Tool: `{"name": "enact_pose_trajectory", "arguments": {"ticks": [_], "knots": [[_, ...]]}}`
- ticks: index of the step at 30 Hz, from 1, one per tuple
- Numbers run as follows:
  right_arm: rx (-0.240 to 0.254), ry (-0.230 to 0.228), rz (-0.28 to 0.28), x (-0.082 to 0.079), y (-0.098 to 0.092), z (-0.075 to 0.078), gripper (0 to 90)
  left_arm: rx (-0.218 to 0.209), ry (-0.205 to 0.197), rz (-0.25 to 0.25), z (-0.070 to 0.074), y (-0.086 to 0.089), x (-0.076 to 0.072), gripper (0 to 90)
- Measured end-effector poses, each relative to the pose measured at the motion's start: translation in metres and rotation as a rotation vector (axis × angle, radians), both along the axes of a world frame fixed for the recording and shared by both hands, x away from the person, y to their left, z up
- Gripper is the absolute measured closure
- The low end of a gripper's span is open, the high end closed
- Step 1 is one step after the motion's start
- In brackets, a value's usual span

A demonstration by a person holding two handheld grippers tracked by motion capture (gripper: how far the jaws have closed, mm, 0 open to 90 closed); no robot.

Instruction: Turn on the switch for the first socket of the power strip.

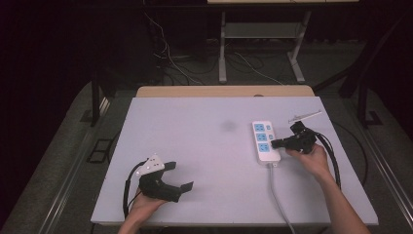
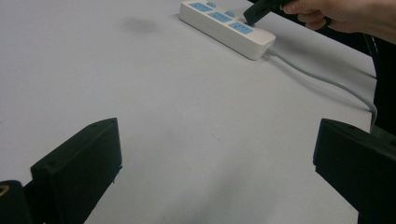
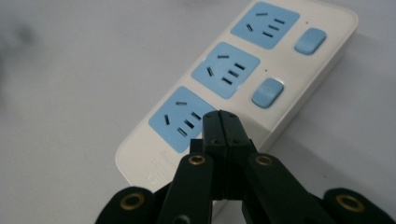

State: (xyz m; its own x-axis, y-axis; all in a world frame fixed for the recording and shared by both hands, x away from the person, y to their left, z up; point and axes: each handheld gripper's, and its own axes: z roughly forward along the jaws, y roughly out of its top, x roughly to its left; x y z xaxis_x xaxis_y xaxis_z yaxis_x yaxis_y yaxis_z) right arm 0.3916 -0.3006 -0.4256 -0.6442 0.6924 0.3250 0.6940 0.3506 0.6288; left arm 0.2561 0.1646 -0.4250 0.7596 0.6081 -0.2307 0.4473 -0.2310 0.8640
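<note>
On the pale tabletop we press our right tool, jaws pinched together and empty, onto the power strip, likely at its nearest switch; our left tool rests wide, well apart from the strip.

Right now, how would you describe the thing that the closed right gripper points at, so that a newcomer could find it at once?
Look at the pale table, toward its right side. A white power strip lies there, its grey cable running toward the near edge. Three blue sockets, each with a blue switch beside it, set it apart; the right gripper rests over the nearest socket.
</note>
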Motion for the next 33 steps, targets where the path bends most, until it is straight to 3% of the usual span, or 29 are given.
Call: {"name": "enact_pose_trajectory", "arguments": {"ticks": [4, 12, 26, 31, 33], "knots": [[-0.017, -0.008, 0.007, -0.001, 0.001, 0.001, 90.0, -0.002, 0.000, 0.002, 0.000, 0.000, 0.000, 0.0], [0.023, -0.022, -0.012, -0.003, -0.006, 0.007, 90.0, -0.004, 0.001, 0.005, 0.000, 0.000, 0.000, 0.0], [0.014, -0.050, -0.051, -0.015, -0.020, 0.027, 89.9, -0.009, 0.000, 0.004, 0.000, 0.000, -0.001, 0.0], [0.022, -0.056, -0.079, -0.022, -0.024, 0.035, 89.3, -0.011, 0.000, 0.003, 0.000, 0.000, -0.001, 0.0], [0.028, -0.060, -0.099, -0.025, -0.026, 0.038, 84.8, -0.010, -0.001, 0.002, 0.001, 0.000, -0.002, 0.0]]}}
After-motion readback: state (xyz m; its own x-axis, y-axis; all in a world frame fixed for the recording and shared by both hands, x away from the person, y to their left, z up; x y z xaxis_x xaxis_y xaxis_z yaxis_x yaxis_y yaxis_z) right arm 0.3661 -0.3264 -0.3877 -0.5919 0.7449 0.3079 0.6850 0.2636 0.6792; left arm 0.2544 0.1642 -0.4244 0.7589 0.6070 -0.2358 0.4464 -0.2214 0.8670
